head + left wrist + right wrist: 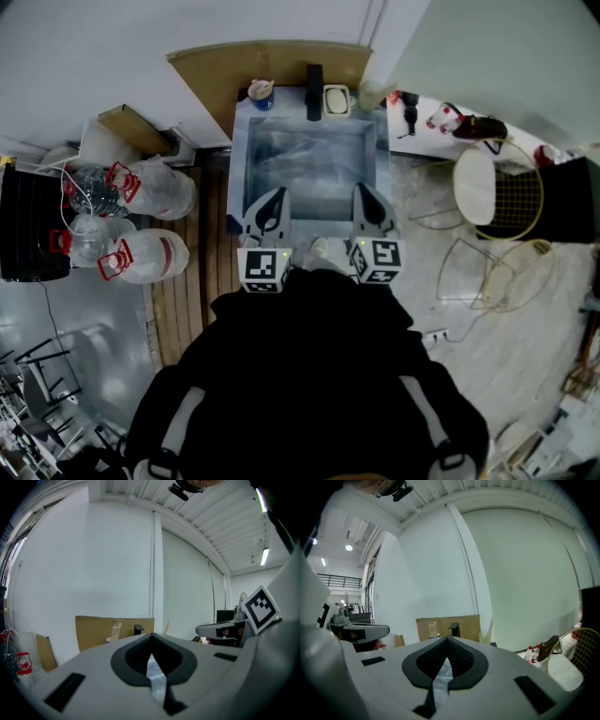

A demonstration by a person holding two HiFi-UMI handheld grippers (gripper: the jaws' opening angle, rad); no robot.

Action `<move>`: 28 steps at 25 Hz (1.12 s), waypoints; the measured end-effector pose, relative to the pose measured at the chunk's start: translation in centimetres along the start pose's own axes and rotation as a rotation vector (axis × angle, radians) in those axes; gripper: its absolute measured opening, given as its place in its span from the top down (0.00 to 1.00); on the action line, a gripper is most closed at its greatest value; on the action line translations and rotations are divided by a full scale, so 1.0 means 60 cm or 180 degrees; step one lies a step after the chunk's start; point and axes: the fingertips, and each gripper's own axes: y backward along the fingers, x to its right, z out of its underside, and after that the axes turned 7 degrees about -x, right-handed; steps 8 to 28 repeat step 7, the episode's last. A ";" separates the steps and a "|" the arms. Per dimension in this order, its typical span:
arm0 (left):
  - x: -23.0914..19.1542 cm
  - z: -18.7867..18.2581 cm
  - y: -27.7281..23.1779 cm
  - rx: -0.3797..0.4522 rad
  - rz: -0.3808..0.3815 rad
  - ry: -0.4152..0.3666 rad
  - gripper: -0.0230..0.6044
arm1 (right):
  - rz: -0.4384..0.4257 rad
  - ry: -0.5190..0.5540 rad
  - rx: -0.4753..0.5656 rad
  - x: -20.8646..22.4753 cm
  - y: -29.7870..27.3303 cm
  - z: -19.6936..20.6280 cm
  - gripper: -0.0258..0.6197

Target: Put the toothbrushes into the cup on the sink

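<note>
Water jugs (150,192): clear jugs with red handles lie on the floor, well left of the sink.
Left gripper pose (272,202): held low in front of the person's dark jacket, jaws pointing forward over the near left edge of the sink; its marker cube (264,269) sits close to the body.
Left gripper fingers (151,638): the jaws are pressed together at the tips, with nothing between them and nothing touched.
Sink (239,150): a rectangular basin straight ahead, with brown cardboard (225,70) propped against the wall behind it.
Cup (261,94): stands on the sink's back rim, just left of the black faucet (314,91), well ahead of both grippers. A pale upright piece (116,631) shows at the cup; I cannot tell if it is a toothbrush.
Toothbrushes: none can be made out clearly in any view.
Right gripper pose (367,202): level with the left one and beside it, pointing forward over the sink's near right edge, apart from the rim.
Right gripper fingers (446,643): the tips meet, the dark ribbed pads closed on each other, empty.
Wire chair (497,192): a gold frame with a pale seat, right of the sink.
</note>
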 end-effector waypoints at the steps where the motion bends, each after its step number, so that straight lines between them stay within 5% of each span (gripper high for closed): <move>1: 0.000 0.001 0.000 0.0000 0.0002 -0.0002 0.96 | -0.0003 -0.0003 0.0005 -0.001 0.000 0.000 0.96; 28: -0.005 0.005 0.006 0.0005 -0.0010 0.0025 0.96 | -0.0086 0.0053 -0.0003 -0.015 0.000 -0.005 0.96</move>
